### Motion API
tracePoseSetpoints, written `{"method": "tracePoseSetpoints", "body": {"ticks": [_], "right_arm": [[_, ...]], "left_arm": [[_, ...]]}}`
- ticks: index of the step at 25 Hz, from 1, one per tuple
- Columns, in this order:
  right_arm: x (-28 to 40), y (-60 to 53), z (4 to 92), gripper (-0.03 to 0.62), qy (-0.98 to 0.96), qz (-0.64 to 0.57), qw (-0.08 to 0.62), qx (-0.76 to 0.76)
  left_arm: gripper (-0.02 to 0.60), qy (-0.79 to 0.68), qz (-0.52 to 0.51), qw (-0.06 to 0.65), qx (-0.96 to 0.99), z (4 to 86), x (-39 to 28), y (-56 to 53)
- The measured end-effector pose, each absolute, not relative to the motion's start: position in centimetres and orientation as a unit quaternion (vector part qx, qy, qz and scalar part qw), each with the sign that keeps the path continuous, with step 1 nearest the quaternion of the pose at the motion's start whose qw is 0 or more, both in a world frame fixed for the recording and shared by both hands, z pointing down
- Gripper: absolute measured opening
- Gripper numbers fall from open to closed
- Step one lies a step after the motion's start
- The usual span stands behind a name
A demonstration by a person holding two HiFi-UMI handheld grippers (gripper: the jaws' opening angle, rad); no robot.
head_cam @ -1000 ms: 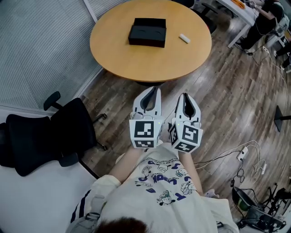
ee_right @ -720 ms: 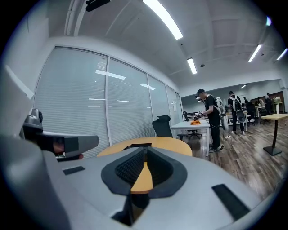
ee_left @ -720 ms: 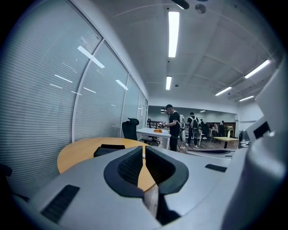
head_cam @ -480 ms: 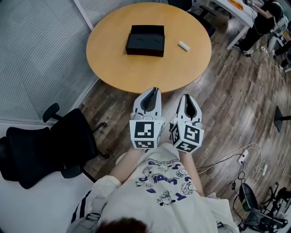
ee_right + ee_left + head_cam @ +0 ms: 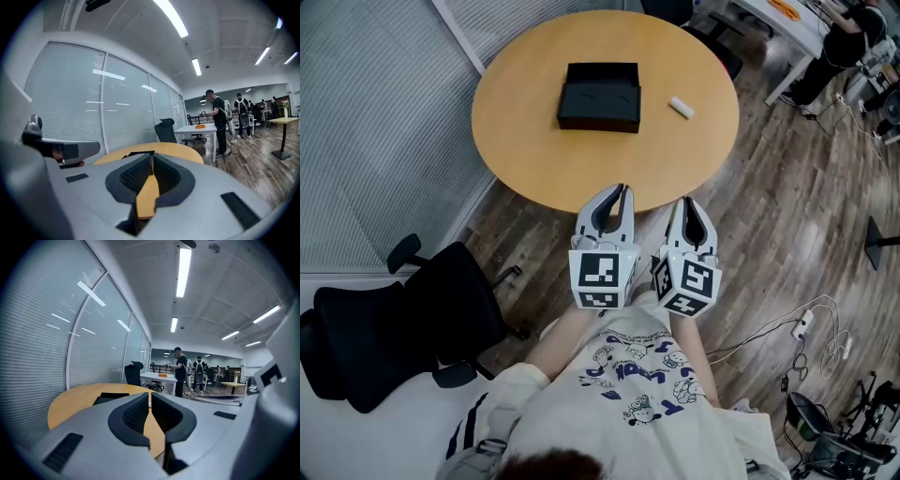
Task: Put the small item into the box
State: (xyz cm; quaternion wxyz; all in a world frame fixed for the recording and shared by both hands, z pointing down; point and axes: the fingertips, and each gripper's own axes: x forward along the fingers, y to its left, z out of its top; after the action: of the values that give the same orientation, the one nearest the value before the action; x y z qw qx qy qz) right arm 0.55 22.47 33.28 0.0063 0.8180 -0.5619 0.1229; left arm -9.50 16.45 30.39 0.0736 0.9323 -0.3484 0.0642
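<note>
Small white item (image 5: 680,107): lying on the bench (image 5: 534,159), upper centre of frame, near the box (image 5: 600,96), to its right, long axis slanting upper-left to lower-right. We are holding both tongs pressed together and empty below it; the right tongs (image 5: 686,201) are sitting nearer than the left tongs (image 5: 622,188).

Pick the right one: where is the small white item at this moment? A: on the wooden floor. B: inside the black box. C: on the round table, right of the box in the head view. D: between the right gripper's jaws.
C: the small white item lies on the round table, apart from the black box and on its right side.
</note>
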Motion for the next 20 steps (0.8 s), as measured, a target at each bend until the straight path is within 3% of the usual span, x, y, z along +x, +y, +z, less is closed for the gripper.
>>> {"method": "tracePoseSetpoints", "body": {"ticks": [20], "right_arm": [[5.4, 16.7, 35.2, 0.043, -0.559, 0.143, 0.016, 0.816]], "left_arm": [[0.031, -0.347, 0.08, 0.088, 0.93, 32.1, -4.4, 10.4]]}}
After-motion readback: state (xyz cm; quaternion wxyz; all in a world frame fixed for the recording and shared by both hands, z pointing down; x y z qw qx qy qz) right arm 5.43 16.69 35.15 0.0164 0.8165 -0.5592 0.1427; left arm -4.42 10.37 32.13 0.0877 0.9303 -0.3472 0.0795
